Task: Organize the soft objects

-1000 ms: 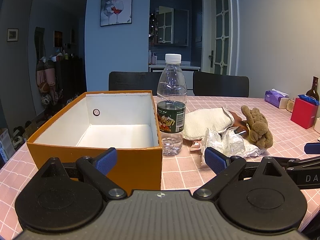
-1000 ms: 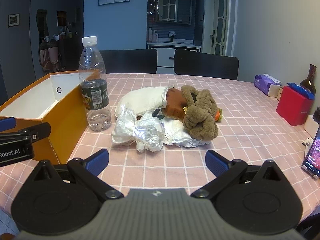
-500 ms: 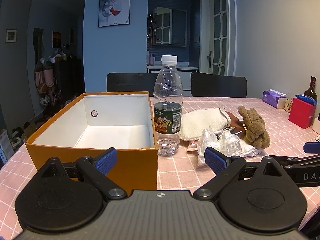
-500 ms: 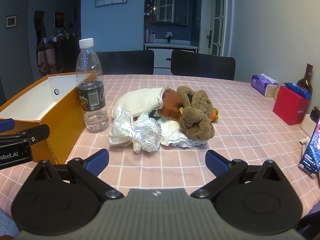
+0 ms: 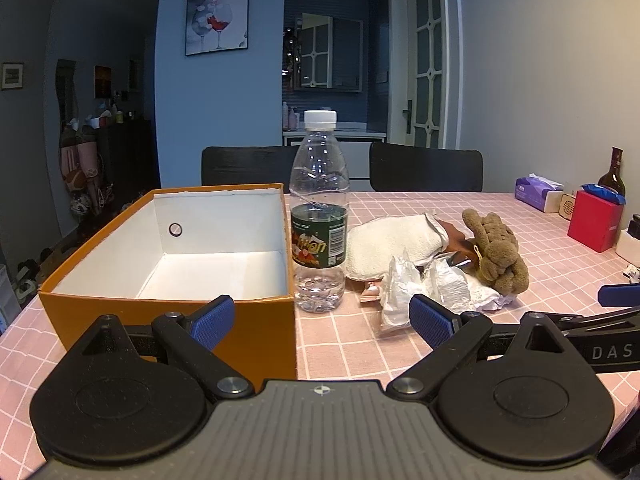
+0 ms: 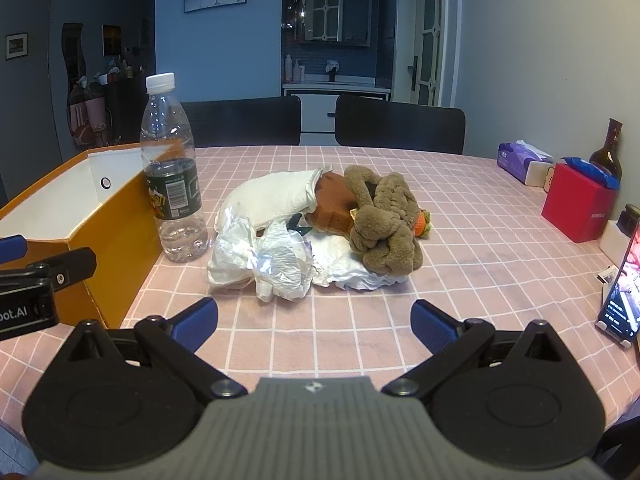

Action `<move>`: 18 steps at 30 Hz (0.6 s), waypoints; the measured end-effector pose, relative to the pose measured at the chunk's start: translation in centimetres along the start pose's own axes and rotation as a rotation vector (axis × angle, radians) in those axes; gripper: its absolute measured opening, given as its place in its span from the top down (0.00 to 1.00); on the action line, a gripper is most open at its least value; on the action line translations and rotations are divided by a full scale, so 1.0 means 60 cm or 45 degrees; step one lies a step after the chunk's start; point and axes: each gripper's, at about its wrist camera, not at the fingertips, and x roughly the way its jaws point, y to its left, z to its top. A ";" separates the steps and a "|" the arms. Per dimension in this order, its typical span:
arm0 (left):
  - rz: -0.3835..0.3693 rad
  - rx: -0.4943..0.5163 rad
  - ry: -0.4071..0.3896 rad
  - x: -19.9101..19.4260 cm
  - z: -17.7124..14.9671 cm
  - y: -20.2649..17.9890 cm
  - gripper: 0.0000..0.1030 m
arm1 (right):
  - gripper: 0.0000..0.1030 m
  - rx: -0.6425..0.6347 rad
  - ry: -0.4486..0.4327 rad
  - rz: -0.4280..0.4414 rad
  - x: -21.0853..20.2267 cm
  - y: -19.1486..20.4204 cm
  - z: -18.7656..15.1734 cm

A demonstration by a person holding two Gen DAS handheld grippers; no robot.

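Observation:
A heap of soft things lies mid-table: a brown plush toy [image 6: 384,224] [image 5: 496,252], a white towel [image 6: 276,196] [image 5: 392,240], a brown cloth [image 6: 332,208] and crumpled white plastic bags [image 6: 264,260] [image 5: 424,288]. An open, empty orange box [image 5: 168,256] [image 6: 108,224] stands to their left. My left gripper [image 5: 322,320] is open and empty, low in front of the box's right corner. My right gripper [image 6: 314,320] is open and empty, short of the heap.
A clear water bottle [image 5: 319,216] [image 6: 174,168] stands between box and heap. At the right are a red box [image 6: 578,208], a tissue pack [image 6: 520,158], a dark bottle [image 6: 608,148] and a phone [image 6: 622,292]. Two black chairs [image 6: 400,124] stand behind the pink checked table [image 6: 320,344].
Both grippers have drawn back slightly from the objects; the bottle and heap look a little farther off. Nothing on the table has moved and both stay open.

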 end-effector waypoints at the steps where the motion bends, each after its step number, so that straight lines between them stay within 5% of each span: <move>1: -0.004 0.003 0.001 0.001 0.000 -0.001 0.00 | 0.02 -0.001 0.004 0.000 0.002 -0.001 0.000; 7: -0.070 0.014 -0.015 0.002 0.003 -0.013 0.00 | 0.02 0.066 0.005 0.054 0.023 -0.037 -0.006; 12: -0.161 0.062 0.012 0.022 0.001 -0.038 0.21 | 0.03 0.102 0.038 0.050 0.049 -0.065 -0.008; 18: -0.320 0.189 0.021 0.068 0.007 -0.082 0.22 | 0.10 0.150 0.071 0.023 0.091 -0.089 0.004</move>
